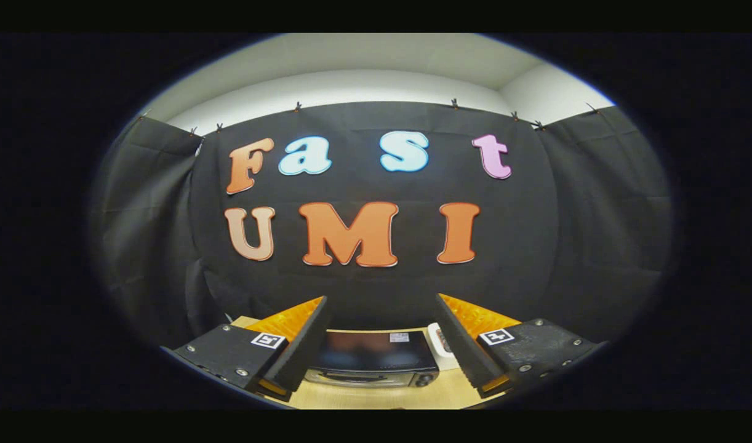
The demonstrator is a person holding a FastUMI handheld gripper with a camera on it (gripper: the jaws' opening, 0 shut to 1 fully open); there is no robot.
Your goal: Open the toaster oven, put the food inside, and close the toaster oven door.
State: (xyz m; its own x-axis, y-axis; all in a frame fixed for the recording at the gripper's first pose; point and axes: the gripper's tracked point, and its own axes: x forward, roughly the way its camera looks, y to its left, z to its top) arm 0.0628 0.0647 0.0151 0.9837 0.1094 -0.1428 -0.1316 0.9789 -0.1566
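The toaster oven (pixel 373 359) stands on a light wooden table (pixel 382 397), low between my two fingers and well beyond them. Its dark glass door is closed, with a handle bar along the lower front and a knob at the lower right. My gripper (pixel 381 335) is held high above the table, open wide, with nothing between its fingers. A small white object (pixel 440 342) with dark markings stands just right of the oven, partly hidden behind the right finger; I cannot tell what it is.
The black cloth wall hangs close behind the oven and wraps round both sides. Bare tabletop lies in front of the oven, between the fingers.
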